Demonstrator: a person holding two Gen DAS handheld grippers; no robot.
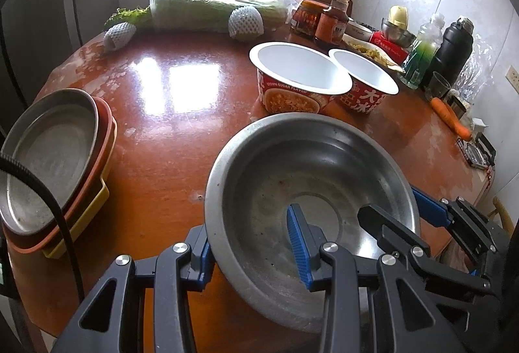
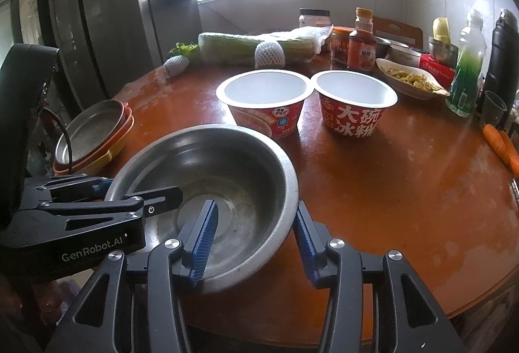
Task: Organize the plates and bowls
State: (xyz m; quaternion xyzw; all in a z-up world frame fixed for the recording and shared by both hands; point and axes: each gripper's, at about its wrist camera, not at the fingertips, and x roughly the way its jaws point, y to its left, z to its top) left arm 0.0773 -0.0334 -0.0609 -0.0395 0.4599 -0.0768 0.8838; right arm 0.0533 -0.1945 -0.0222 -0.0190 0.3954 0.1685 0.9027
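Observation:
A steel bowl (image 1: 292, 177) (image 2: 214, 168) stands near the table's front edge. My left gripper (image 1: 251, 250) is open and straddles its near-left rim, one finger inside and one outside. My right gripper (image 2: 256, 242) is open and straddles its right rim the same way; it also shows in the left wrist view (image 1: 399, 216). The left gripper shows in the right wrist view (image 2: 139, 190). A steel plate (image 1: 48, 155) (image 2: 90, 129) lies on stacked orange and yellow plates at the left edge. Two empty red paper bowls (image 1: 298, 74) (image 2: 355, 93) stand side by side behind the steel bowl.
At the back lie wrapped cabbage (image 1: 214, 12), foam-netted fruit (image 1: 245, 23), sauce jars and a bottle (image 1: 332, 18), a dish of food (image 2: 412, 79), a green bottle (image 2: 467, 74) and a black flask (image 1: 452, 51). Carrots (image 1: 451, 119) lie at the right edge.

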